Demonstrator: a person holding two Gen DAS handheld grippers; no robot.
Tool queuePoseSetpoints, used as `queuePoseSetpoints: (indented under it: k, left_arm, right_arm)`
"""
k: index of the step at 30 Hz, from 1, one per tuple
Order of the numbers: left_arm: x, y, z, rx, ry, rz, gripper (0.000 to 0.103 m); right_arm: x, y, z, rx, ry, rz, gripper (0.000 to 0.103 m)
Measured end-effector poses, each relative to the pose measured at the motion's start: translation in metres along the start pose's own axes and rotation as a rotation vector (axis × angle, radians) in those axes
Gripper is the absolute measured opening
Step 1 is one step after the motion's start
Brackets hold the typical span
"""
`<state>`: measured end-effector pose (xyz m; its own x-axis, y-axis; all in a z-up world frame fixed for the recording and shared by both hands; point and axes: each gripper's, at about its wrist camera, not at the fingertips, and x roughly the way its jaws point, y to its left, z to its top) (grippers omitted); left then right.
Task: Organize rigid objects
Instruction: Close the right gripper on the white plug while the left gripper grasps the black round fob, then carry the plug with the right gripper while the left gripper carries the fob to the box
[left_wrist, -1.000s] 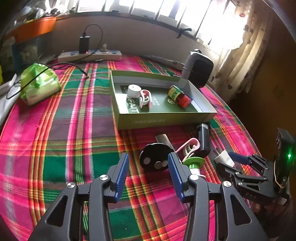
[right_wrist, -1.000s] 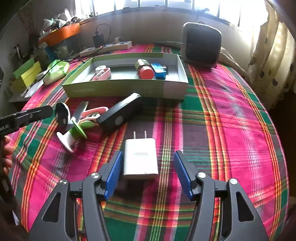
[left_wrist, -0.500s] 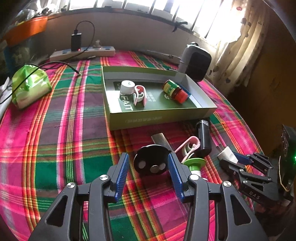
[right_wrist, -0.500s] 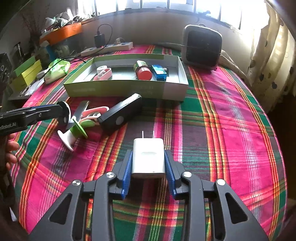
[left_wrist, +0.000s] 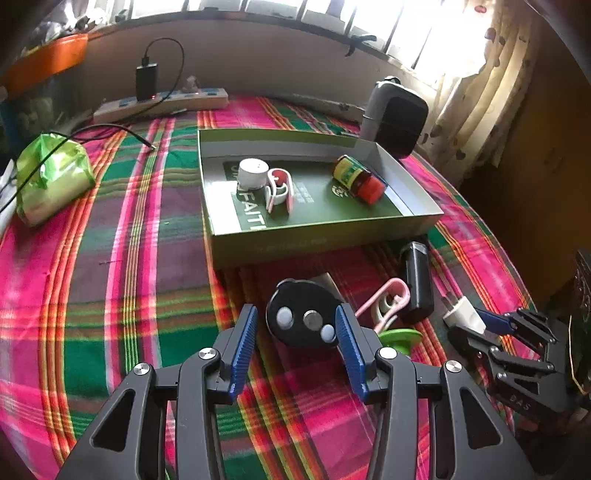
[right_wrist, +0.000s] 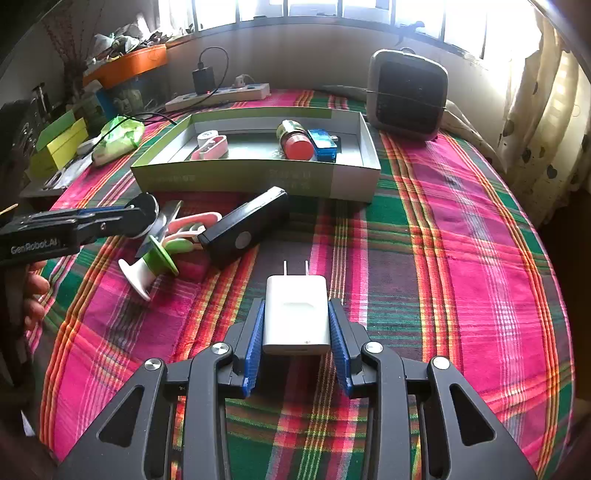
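In the left wrist view, the left gripper (left_wrist: 293, 330) is held wide open around a black round disc (left_wrist: 303, 316) lying on the plaid cloth (left_wrist: 110, 266), in front of the green tray (left_wrist: 295, 242); its right pad seems to touch the disc's edge, the left pad stands apart. A white cap (left_wrist: 252, 172), a pink clip (left_wrist: 279, 190) and a red-lidded jar (left_wrist: 357, 179) are seen inside the tray. A black bar (left_wrist: 417, 280) lies just before the tray's right corner.

In the right wrist view, the right gripper (right_wrist: 296, 330) is closed on a white charger (right_wrist: 296, 314), both blue pads pressed against its sides. The charger is seen on the cloth well in front of the tray (right_wrist: 255, 177), prongs pointed toward it.
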<state>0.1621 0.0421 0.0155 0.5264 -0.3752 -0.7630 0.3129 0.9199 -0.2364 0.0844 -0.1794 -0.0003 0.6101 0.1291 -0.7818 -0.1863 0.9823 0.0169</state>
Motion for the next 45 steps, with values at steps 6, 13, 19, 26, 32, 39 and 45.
queuePoseSetpoints:
  k: [6,13,19,26,32,39,45]
  left_arm:
    - [0.0074,0.0017,0.0040,-0.009,0.015,0.022,0.043]
    - [0.0063,0.0056,0.0031,-0.043,0.011,0.009,0.043]
    - [0.0065,0.0054,0.0036,-0.048,0.009,0.016,0.043]
    - [0.0070,0.0056,0.0041,-0.056,0.002,0.060,0.031]
    - [0.0055,0.0072,0.0023,-0.062,-0.005,0.070,0.030]
    - [0.0033,0.0083,0.0003,-0.063,-0.011,0.082,0.030]
    - [0.0024,0.0079,0.0001,-0.063,-0.012,0.094,0.030]
  right_arm:
    - [0.0003,-0.0009,0.0003,0.001,0.000,0.005,0.035]
    - [0.0009,0.0003,0.0013,-0.007,-0.002,0.010,0.035]
    - [0.0008,0.0008,0.0018,-0.011,-0.003,0.011,0.035]
    - [0.0008,0.0008,0.0014,-0.012,-0.004,0.013,0.035]
    - [0.0004,0.0024,0.0014,-0.012,-0.005,0.017,0.035]
    - [0.0001,0.0026,0.0010,-0.015,-0.007,0.023,0.035]
    - [0.0005,0.0020,0.0008,-0.014,-0.007,0.024,0.035]
